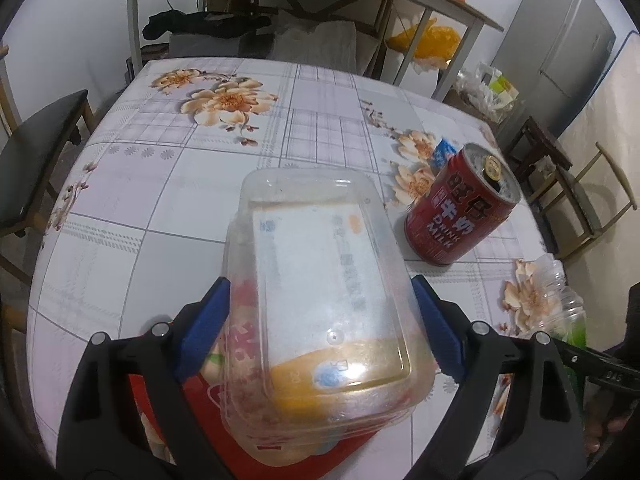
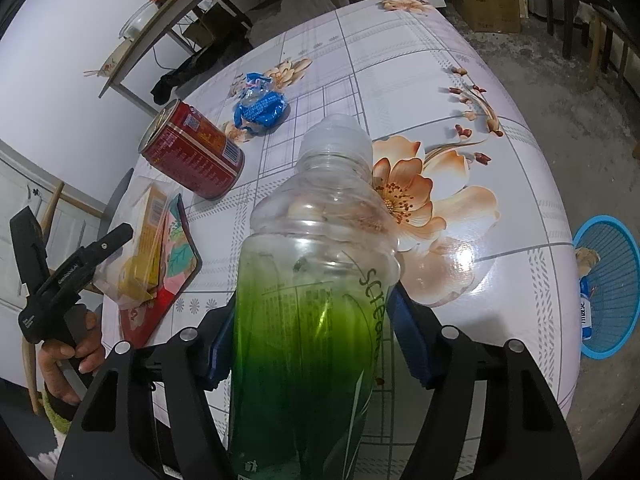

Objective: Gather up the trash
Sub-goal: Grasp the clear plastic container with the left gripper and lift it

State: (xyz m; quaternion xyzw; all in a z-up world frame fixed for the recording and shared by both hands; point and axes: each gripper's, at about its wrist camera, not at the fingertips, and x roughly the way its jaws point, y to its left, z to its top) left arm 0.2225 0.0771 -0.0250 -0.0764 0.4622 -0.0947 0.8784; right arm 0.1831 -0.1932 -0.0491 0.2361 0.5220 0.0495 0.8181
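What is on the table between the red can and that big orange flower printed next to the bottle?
In the right wrist view, a crumpled blue wrapper lies behind the red can; otherwise only bare tablecloth separates it from the orange flower.

The clear plastic container (image 1: 320,300) hides most of the red packet (image 1: 168,404) beneath it, and its cloudy wall blurs the print on the paper inside, so that text cannot be read. Behind the red can (image 1: 460,212), only a corner of the blue wrapper (image 1: 444,152) shows. The bottle (image 2: 308,320) runs off the lower edge of the right wrist view, and beyond the table edge the blue basket (image 2: 612,288) is partly cut off, holding what may be a small carton.
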